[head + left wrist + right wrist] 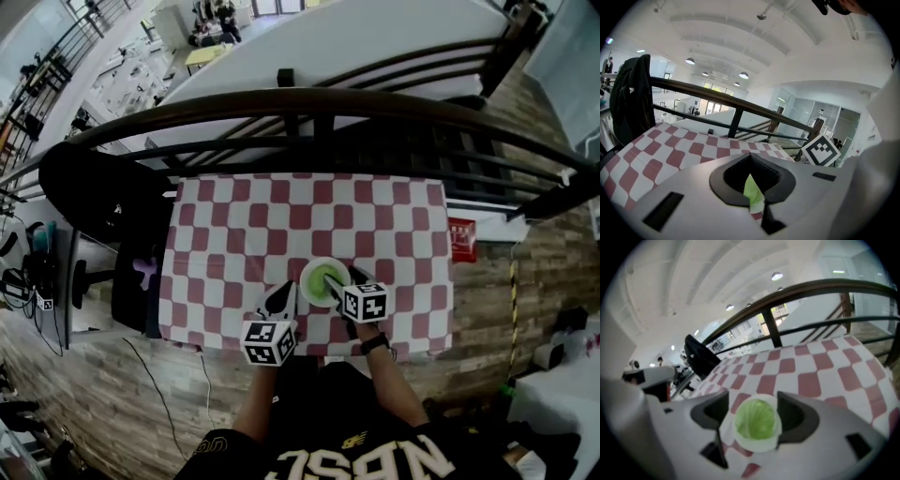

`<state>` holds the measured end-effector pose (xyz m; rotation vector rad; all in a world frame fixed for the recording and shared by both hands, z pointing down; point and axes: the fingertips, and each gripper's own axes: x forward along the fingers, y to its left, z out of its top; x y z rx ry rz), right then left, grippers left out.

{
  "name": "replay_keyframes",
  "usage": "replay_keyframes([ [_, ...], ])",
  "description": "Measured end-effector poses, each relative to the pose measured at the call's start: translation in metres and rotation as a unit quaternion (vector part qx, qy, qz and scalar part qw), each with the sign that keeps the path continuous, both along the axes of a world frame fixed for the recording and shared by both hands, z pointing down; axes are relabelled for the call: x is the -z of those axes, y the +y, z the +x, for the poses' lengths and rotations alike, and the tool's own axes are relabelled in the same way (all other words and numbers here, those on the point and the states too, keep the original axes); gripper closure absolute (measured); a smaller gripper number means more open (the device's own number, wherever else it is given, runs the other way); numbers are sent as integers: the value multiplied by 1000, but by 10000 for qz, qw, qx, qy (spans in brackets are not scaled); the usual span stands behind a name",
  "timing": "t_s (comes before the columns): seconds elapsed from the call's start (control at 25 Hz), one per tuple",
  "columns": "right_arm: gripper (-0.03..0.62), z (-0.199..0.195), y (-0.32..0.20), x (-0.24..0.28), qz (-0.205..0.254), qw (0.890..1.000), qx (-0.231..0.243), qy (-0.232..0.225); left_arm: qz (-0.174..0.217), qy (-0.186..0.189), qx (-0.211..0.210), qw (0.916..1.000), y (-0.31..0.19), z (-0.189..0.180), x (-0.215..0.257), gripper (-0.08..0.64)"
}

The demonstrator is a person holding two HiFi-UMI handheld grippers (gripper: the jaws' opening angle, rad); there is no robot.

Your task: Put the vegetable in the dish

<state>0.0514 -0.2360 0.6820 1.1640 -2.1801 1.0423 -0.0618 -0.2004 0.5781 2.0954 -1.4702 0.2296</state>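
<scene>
A white dish stands on the red-and-white checked tablecloth near its front edge, with a green leafy vegetable lying in it. My right gripper is at the dish's near right side and stands open. In the right gripper view its jaws are spread either side of the dish and vegetable, above them, holding nothing. My left gripper hovers just left of the dish, shut and empty. Through the gap behind its tips, a sliver of the vegetable shows.
A dark curved railing runs along the far side of the table. A black bag hangs at the far left corner. A red box sits past the cloth's right edge. Wooden floor surrounds the table.
</scene>
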Motion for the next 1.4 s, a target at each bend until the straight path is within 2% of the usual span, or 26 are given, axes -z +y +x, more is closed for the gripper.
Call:
replay_keyframes([
  [0.08, 262, 2, -7, 38, 462, 9989, 28, -87, 209, -25, 58, 9998, -3, -1, 21, 543],
  [0.16, 268, 10, -13, 81, 1055, 9944, -52, 8, 472, -103, 68, 9988, -3, 2, 47, 543],
  [0.32, 375, 22, -13, 171, 2286, 9734, -131, 8, 1160, -347, 62, 9926, -4, 11, 107, 543],
  [0.48, 438, 23, 11, 231, 2881, 9573, 39, -227, 1727, -322, 121, 9844, 10, 28, 156, 543],
  [0.6, 536, 28, 33, 264, 3257, 9451, 0, -271, 2035, -297, 72, 9786, 25, 42, 179, 543],
  [0.68, 561, 31, 46, 281, 3426, 9390, -110, -291, 2176, -329, 24, 9755, 34, 51, 188, 543],
  [0.88, 577, 35, 68, 298, 3698, 9286, -289, -87, 2327, -405, 27, 9717, 50, 58, 196, 543],
  [1.2, 577, 48, 80, 309, 3870, 9210, -442, -84, 2501, -485, 28, 9670, 62, 67, 204, 543],
  [1.4, 577, 62, 84, 307, 3861, 9207, -559, -76, 2511, -503, 7, 9667, 70, 74, 202, 543],
])
